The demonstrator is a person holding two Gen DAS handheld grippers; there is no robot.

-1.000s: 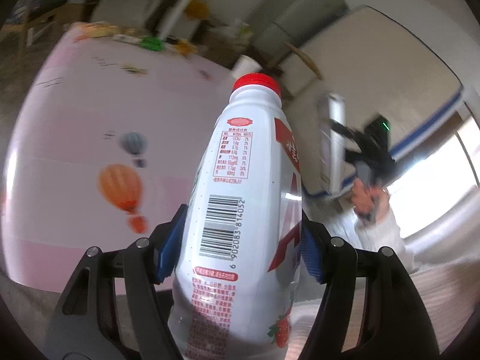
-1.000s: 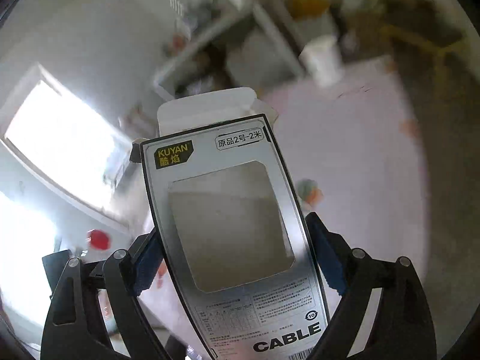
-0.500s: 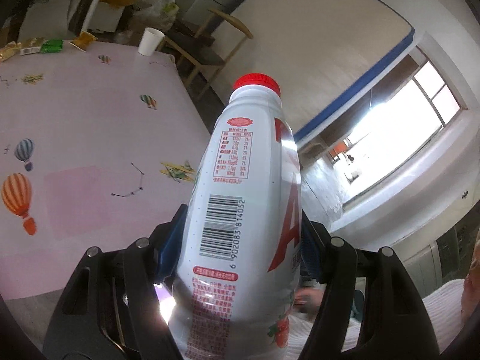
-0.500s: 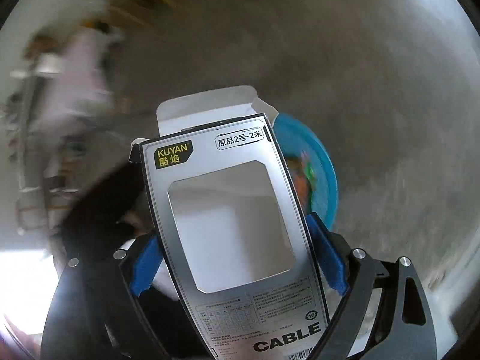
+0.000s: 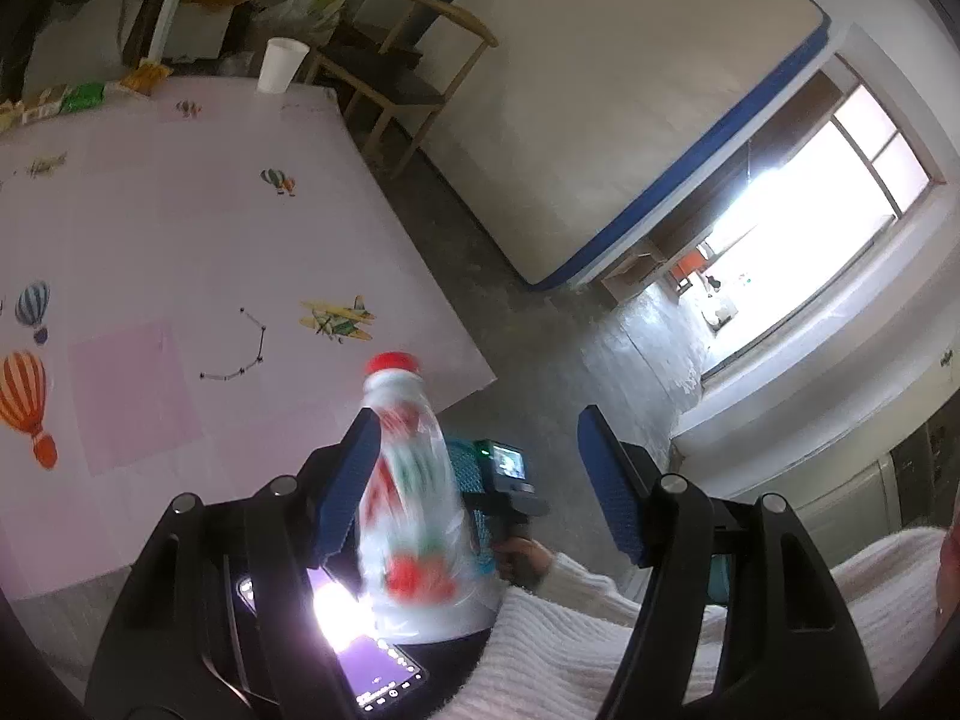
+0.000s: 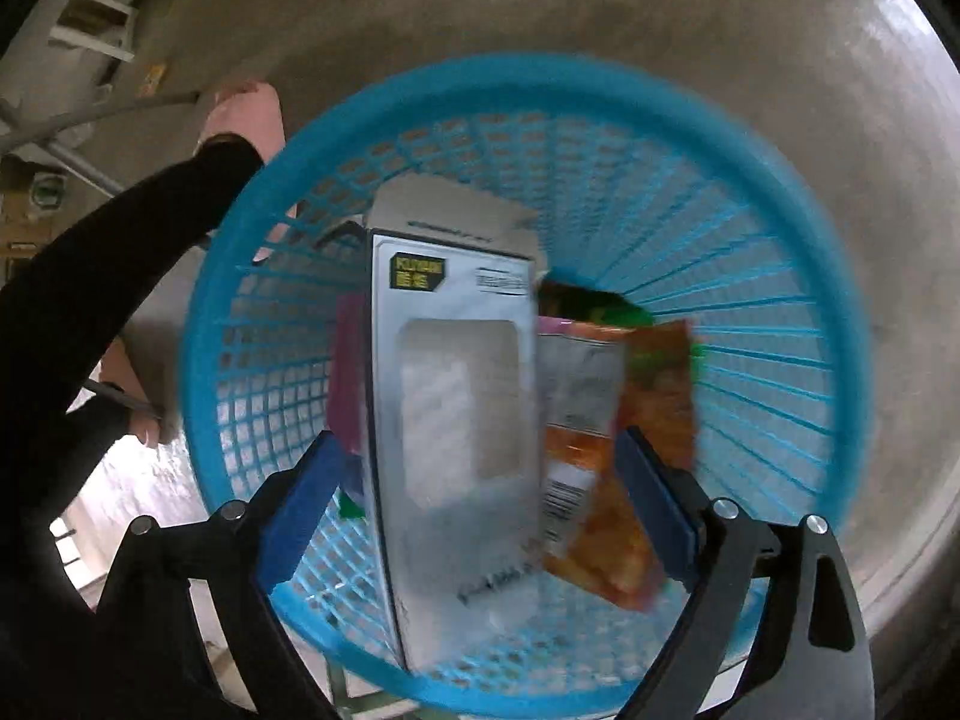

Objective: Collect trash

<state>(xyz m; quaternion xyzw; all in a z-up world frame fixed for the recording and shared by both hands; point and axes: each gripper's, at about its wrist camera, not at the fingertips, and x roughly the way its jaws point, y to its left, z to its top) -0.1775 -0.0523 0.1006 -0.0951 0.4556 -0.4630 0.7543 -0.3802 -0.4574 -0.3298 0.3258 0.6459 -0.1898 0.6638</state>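
**Both items let go above the basket**

Left gripper [image 5: 480,480]: jaws wide, holding nothing; white red-capped plastic drink bottle [image 5: 414,492] blurred between them, apparently dropping.

Right gripper [image 6: 480,510]: jaws wide, aimed down to drop; grey windowed cardboard cable box [image 6: 456,420] loose over round blue plastic mesh basket [image 6: 780,360] containing orange snack wrappers [image 6: 630,480].

Blown-out window [image 5: 798,222] glare, motion-blurred bottle [image 5: 414,498] and box [image 6: 456,420]; fisheye bending, dark vignetted corners

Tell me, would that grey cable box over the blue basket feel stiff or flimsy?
Probably light and crushable: the cable box looks like thin card with a cut-out window and open flap. Its flat sides likely won't roll.
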